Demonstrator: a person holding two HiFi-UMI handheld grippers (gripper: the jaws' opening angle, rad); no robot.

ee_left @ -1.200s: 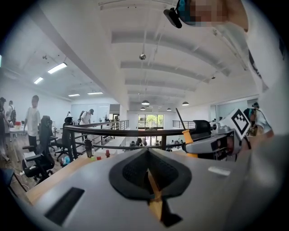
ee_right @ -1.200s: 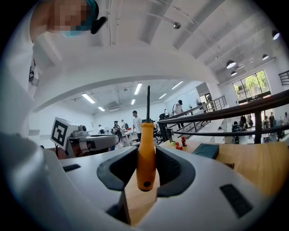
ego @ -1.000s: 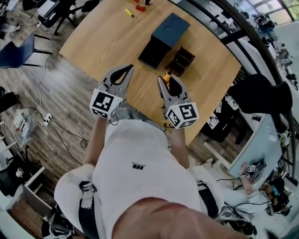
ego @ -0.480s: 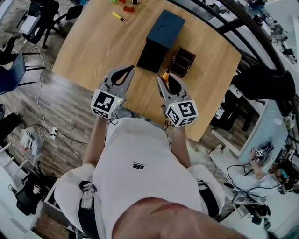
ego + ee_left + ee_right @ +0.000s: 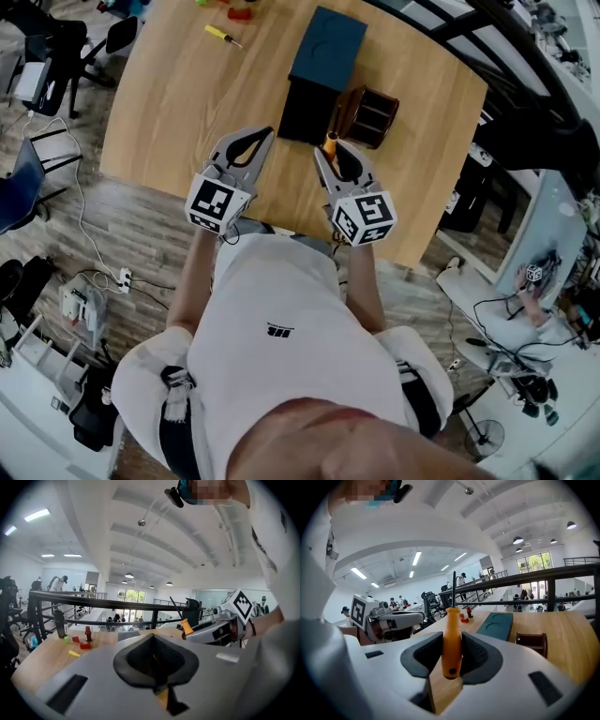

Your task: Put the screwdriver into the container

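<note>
Seen from above, a person stands at the near edge of a wooden table (image 5: 187,103) with a gripper in each hand. The right gripper (image 5: 336,155) pinches the screwdriver (image 5: 452,639) by its thick orange handle, one pad on each side, with the thin dark shaft pointing out past the jaw tips. The left gripper (image 5: 261,136) hovers beside it, level with it, and its jaws look pressed together with nothing between them. The container (image 5: 373,112), a small brown wooden box with compartments, sits on the table just ahead of the right gripper, next to a taller dark blue box (image 5: 323,56). The screwdriver is held in the air near the container, not yet over it. A second, small yellow screwdriver (image 5: 223,36) lies well apart at the far side of the table. The held tool is probably light and rigid. Its smooth, rounded handle could twist or slide between the pads, so the middle of the handle is the safest hold. The container's openings are too small here to judge which one suits.
</note>
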